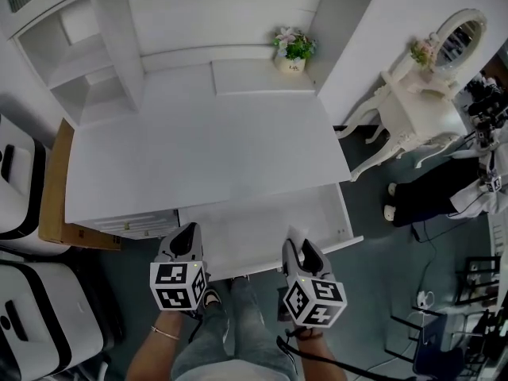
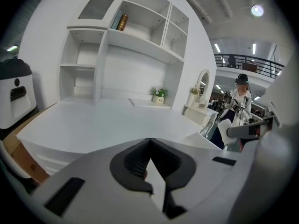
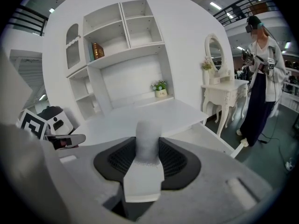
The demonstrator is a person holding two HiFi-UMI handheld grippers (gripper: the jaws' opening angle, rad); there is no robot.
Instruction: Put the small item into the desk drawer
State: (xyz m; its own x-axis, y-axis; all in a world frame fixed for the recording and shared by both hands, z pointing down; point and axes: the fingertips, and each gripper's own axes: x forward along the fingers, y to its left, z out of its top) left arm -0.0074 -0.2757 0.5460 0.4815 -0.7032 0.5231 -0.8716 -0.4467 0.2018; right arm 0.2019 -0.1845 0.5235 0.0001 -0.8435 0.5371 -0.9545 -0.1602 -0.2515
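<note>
Your right gripper clamps small white round-topped item. Left gripper: jaws together, empty. Open white desk drawer just ahead, below right gripper. Risk: release too early and item misses drawer's near edge, or rolls.

The pulled-out drawer lies open from above just ahead of the right gripper clamping the white item, the desk top overhanging its rear, the flower pot well behind.
</note>
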